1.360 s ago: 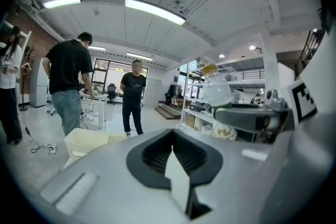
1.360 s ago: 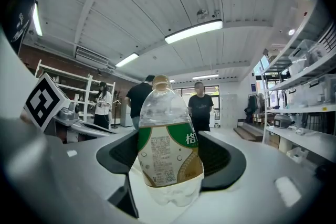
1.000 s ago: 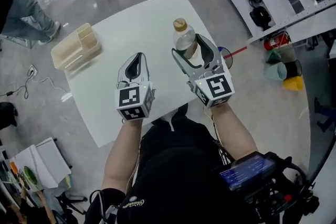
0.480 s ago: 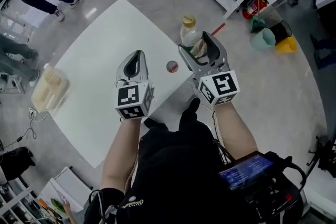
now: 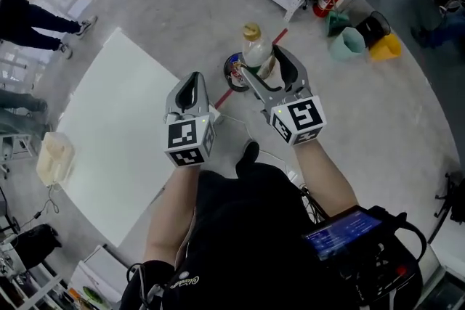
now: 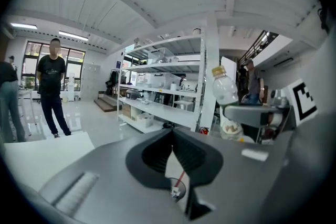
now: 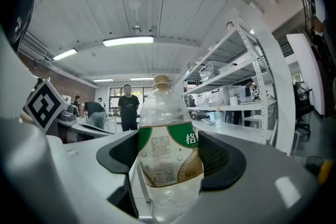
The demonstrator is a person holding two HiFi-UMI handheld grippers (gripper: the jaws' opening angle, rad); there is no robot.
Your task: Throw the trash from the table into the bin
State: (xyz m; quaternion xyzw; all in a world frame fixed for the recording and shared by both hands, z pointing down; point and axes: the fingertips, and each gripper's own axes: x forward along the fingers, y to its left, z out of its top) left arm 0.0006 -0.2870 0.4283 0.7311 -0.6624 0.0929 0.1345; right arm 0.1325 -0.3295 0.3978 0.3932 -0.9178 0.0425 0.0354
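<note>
1. Plastic bottle (image 5: 256, 51), clear with a tan cap (image 5: 251, 31) and a green and brown label (image 7: 157, 149), is the trash in hand. It stands upright in the air, off the white table (image 5: 109, 127) and over the grey floor (image 5: 182, 11).
2. The right gripper (image 5: 263, 63) holds the bottle. Its jaws stand wide apart, and each one presses on a side of the bottle at the label. The right gripper view shows this well.
3. A small, dark, round bin (image 5: 227, 76) sits on the floor. In the head view it is just beside the bottle and lower down. Some colourful stuff seems to be in it already.
4. The step in hand looks like the carry from the table to the bin, and it seems close to done.
5. The next move calls for putting the bottle right over the mouth of the bin, going down a bit, and then letting the jaws go wide. The mouth looks small, so a poor aim could make the bottle hit the rim and roll away.
6. The left gripper (image 5: 192, 80) is closed, with nothing between its jaws. It hangs near the right one, by the edge of the table.
7. A beige tray (image 5: 54, 158) lies at the far side of the table, well apart from both grippers.
</note>
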